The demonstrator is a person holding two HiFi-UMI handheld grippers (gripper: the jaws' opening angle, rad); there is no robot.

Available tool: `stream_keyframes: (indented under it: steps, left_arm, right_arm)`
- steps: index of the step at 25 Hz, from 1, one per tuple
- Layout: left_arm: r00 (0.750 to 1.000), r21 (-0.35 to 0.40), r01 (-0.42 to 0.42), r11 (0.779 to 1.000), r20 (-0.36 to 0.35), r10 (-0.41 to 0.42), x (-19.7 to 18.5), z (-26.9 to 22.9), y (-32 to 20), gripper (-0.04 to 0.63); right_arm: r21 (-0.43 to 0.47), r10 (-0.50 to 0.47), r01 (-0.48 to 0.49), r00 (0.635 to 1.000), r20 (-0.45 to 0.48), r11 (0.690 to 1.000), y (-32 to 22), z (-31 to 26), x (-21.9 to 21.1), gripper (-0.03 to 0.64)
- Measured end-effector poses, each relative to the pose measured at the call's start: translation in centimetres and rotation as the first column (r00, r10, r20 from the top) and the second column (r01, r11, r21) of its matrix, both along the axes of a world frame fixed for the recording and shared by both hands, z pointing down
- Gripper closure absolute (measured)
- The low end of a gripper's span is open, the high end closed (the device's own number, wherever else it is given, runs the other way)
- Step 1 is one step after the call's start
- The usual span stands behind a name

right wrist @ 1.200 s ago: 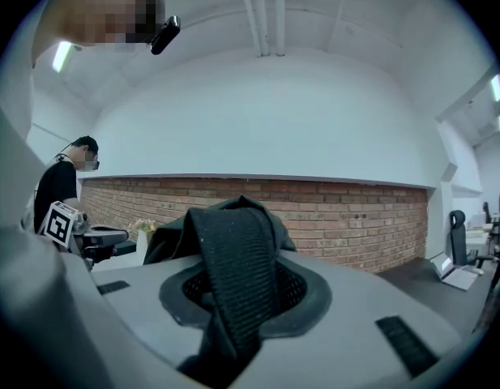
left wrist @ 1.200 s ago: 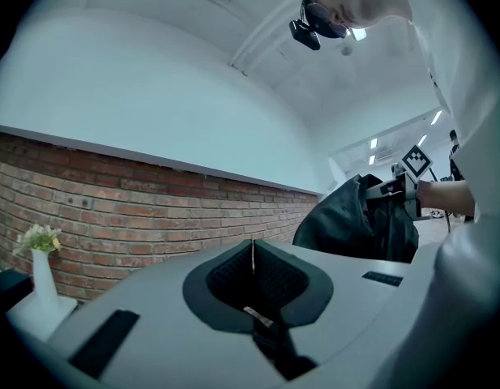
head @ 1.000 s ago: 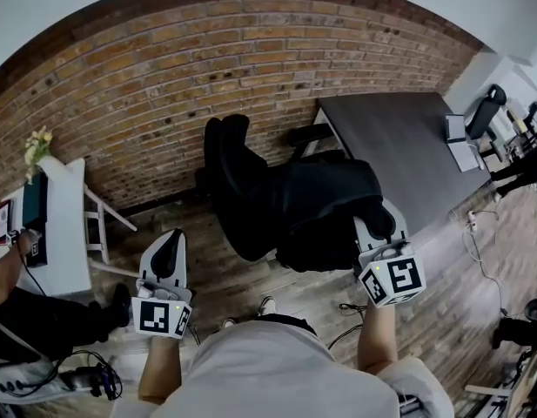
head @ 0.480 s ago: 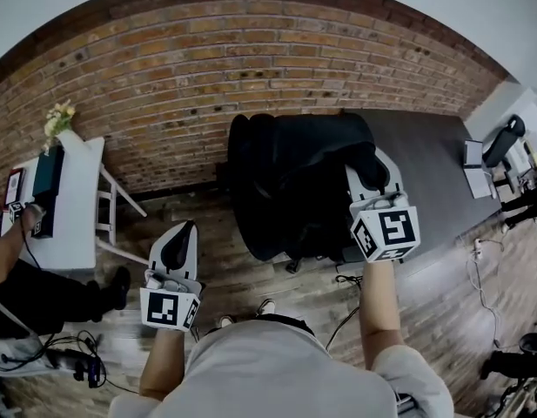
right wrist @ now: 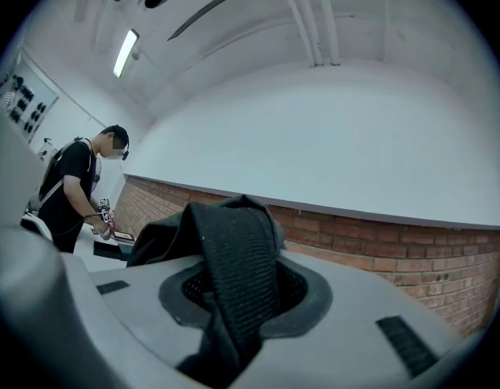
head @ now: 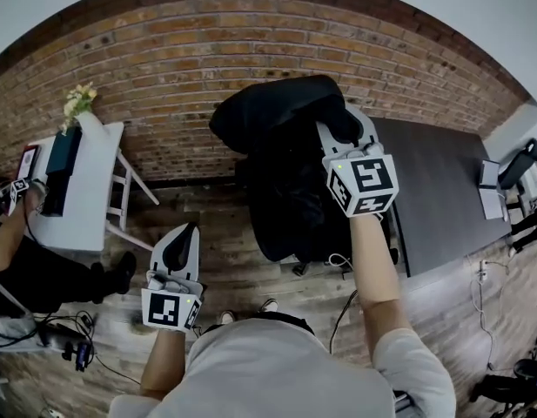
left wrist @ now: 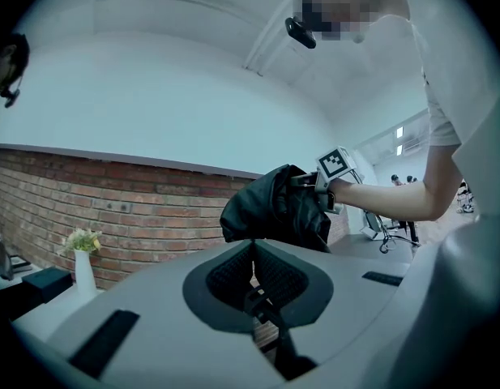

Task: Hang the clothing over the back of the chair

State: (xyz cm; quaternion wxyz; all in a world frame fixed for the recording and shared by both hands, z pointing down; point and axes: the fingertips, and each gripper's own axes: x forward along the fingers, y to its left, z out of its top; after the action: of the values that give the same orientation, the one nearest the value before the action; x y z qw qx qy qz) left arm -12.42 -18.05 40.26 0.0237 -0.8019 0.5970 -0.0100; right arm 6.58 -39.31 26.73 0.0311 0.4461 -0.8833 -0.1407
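My right gripper (head: 338, 136) is shut on a black garment (head: 272, 113) and holds it up in front of the brick wall. The bunched cloth hangs down over a black office chair (head: 290, 212), whose back is mostly hidden behind it. In the right gripper view a black ribbed band of the garment (right wrist: 233, 254) runs between the jaws of the right gripper (right wrist: 237, 292). My left gripper (head: 183, 240) stays low and to the left of the chair, shut on nothing. The left gripper view shows the left gripper (left wrist: 251, 254) with its pads together and the garment (left wrist: 270, 209) beyond.
A dark desk (head: 442, 190) stands right of the chair. At the left is a white table (head: 90, 190) with a vase of flowers (head: 78, 103), and a seated person (head: 29, 273). Cables (head: 72, 347) lie on the wooden floor. The brick wall (head: 164, 68) is close behind.
My right gripper has lifted the black garment up and to the left, from beside the chair's seat to above the chair. The left gripper has shifted only slightly.
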Motion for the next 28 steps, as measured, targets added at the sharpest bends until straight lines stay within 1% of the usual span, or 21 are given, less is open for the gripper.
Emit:
stream_keyframes:
  steps: [5,8,10,14,17,21,24,26,28]
  left_arm:
    - [0.999,0.004,0.044,0.999,0.003,-0.044,-1.3,-0.1,0.4,0.569]
    - [0.997,-0.001,0.075,0.997,0.005,-0.075,-2.1,0.1,0.7,0.569]
    - [0.996,0.0,0.085,0.996,0.006,-0.085,-2.2,0.1,0.8,0.569]
    - [0.995,-0.002,0.096,0.995,0.01,-0.096,-2.7,0.1,1.1,0.569]
    - [0.994,-0.009,0.109,0.994,0.009,-0.109,-3.3,0.1,1.1,0.569]
    - [0.994,-0.021,0.112,0.994,0.01,-0.112,-3.2,0.5,0.8,0.569]
    - [0.995,-0.022,0.101,0.995,0.012,-0.101,-2.5,0.7,0.5,0.569]
    - [0.995,-0.024,0.095,0.995,0.009,-0.095,-2.3,0.8,0.3,0.569]
    - [0.996,-0.03,0.093,0.995,0.007,-0.093,-2.3,1.0,0.3,0.569]
  right_arm:
    - [0.01,-0.056,0.056,0.998,0.01,0.998,-1.2,-0.8,-3.4,0.497]
    - [0.011,-0.094,0.094,0.996,-0.012,0.995,-1.9,-0.5,-5.4,0.497]
    - [-0.004,-0.111,0.111,0.993,-0.039,0.994,-2.4,0.6,-6.4,0.497]
    - [-0.078,-0.132,0.126,0.988,-0.074,0.989,-3.1,4.6,-8.0,0.495]
    - [-0.139,-0.159,0.145,0.982,-0.099,0.98,-3.2,7.5,-8.9,0.494]
    - [-0.196,-0.232,0.196,0.956,-0.179,0.961,-2.6,10.9,-10.7,0.492]
    - [-0.228,-0.256,0.204,0.94,-0.226,0.952,-2.4,13.0,-11.4,0.491]
    - [-0.26,-0.263,0.205,0.941,-0.212,0.944,-2.4,13.9,-11.4,0.489]
    - [-0.309,-0.284,0.223,0.944,-0.169,0.925,-2.1,14.4,-11.9,0.489]
